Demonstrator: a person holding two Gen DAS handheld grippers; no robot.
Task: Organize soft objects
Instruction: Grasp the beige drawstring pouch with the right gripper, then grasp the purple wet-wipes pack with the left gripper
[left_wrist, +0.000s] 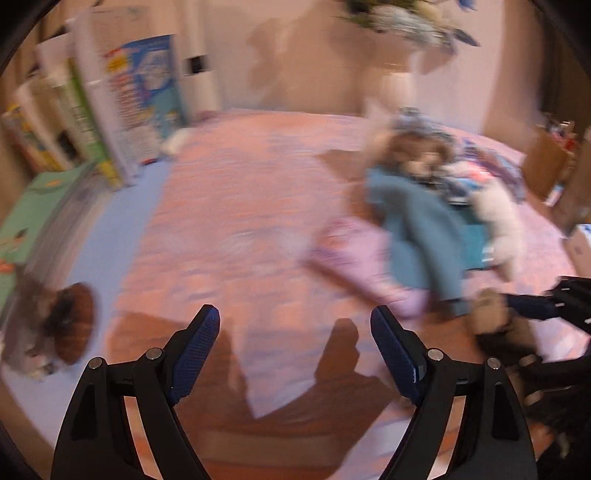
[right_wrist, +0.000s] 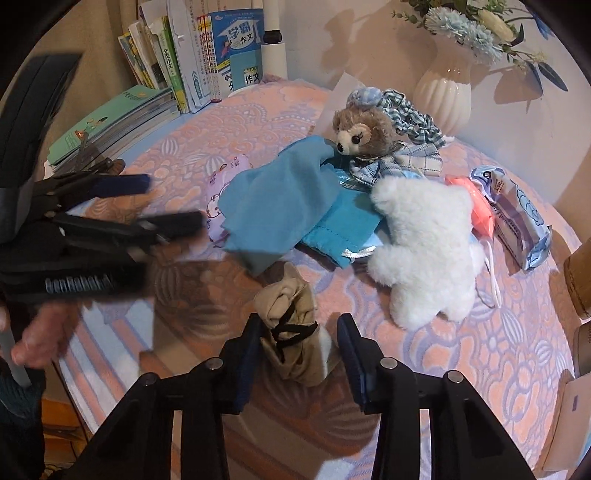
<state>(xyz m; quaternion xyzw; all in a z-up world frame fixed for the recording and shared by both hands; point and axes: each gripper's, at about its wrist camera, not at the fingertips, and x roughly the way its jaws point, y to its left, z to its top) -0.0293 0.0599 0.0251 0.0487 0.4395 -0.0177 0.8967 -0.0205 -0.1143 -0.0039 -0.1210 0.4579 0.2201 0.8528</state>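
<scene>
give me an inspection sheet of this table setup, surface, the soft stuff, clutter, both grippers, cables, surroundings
Surface: pink patterned tablecloth.
Job's things: teal cloth, fluffy white plush, brown teddy bear in blue checked outfit, beige fabric bundle tied with black cord.
Clutter: tissue pack, coral pouch.
Grippers: left gripper open, empty; right gripper open around the beige bundle.
Cables: nothing seen.
Surroundings: upright books, white ribbed vase of flowers.

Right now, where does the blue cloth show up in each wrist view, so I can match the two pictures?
Left wrist: the blue cloth is right of centre, blurred, draped toward the lower right.
Right wrist: the blue cloth lies centre, just left of the white plush toy.
Shared landmark: the brown teddy bear sits just behind the cloth in both.
</scene>
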